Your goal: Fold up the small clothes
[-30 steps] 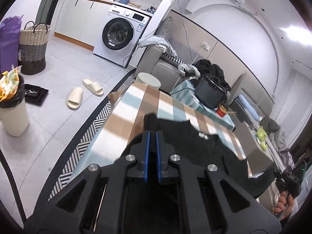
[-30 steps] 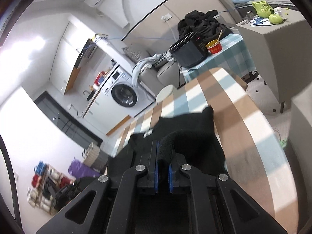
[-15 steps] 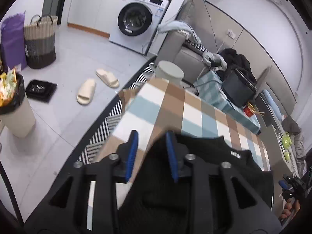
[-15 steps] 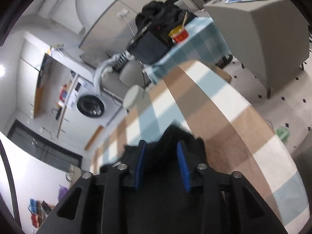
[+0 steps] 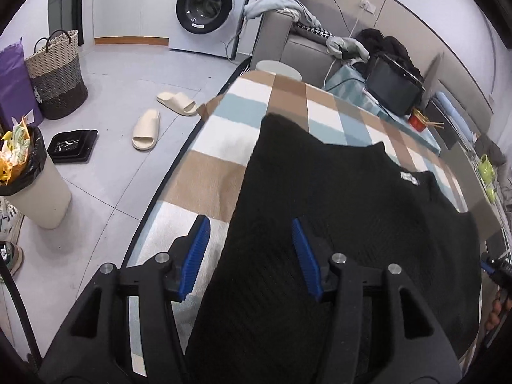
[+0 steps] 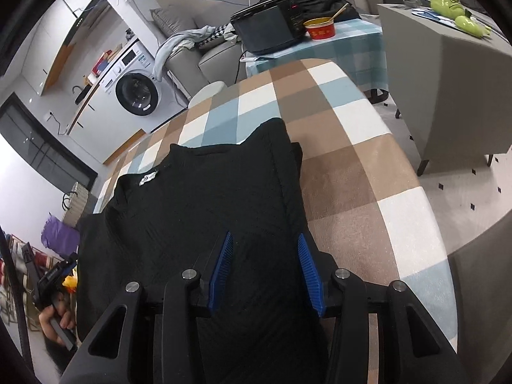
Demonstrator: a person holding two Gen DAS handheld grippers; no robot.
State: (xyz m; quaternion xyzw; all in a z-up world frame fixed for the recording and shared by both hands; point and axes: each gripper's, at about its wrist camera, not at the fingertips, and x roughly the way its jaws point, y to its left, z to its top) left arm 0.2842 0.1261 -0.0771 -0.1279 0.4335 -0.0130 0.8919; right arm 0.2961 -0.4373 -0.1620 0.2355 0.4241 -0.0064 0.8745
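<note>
With both sets of blue pads spread wide and gripping nothing, the left tool (image 5: 249,251) and right tool (image 6: 264,268) hover just above the near hem of the black knit top (image 5: 336,211), probably so the cloth can settle flat. It lies spread on the checked desk (image 6: 345,166), its neck label (image 6: 148,178) on the far side.
</note>
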